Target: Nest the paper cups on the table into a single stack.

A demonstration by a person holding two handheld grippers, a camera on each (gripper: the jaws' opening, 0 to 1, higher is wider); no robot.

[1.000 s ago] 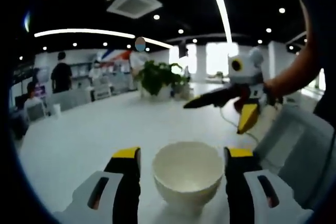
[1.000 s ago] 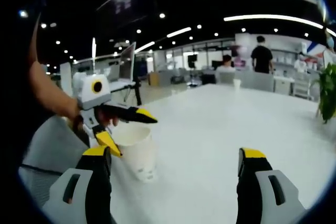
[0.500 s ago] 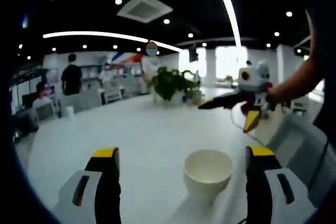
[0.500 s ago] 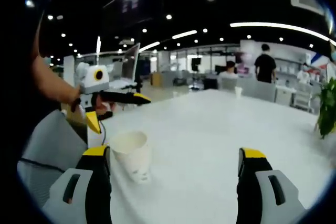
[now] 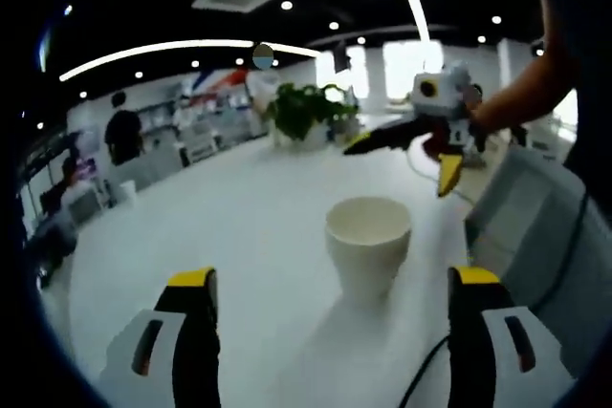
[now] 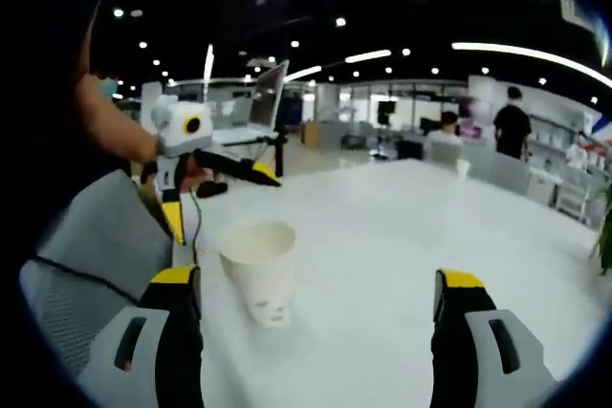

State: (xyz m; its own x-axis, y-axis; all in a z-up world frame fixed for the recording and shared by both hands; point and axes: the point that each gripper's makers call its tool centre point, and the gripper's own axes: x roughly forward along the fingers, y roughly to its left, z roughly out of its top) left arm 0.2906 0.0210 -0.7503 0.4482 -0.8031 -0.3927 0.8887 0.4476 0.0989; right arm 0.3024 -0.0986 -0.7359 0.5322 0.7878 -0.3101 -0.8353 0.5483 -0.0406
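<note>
A white paper cup [image 5: 368,246] stands upright on the white table [image 5: 239,226], ahead of my left gripper [image 5: 333,279] and a little right of centre. That gripper is open, its yellow-tipped jaws wide apart with nothing between them. In the right gripper view the same cup [image 6: 258,269] has a small print near its base and stands front left of my right gripper [image 6: 317,279], which is open with nothing between its jaws. The left gripper [image 6: 222,200] hangs behind and above the cup, apart from it. The right gripper [image 5: 402,160] hovers beyond the cup.
A grey chair [image 5: 535,226] stands at the table's edge next to the person's arm [image 5: 516,93]. A black cable [image 5: 430,379] runs near it. A potted plant [image 5: 301,112] and a small far cup [image 5: 127,191] sit on the table. People stand in the background.
The left gripper's jaws spread wider and drew back from the cup, which was between them and now stands free ahead. The right gripper stayed open, and its view shifted slightly.
</note>
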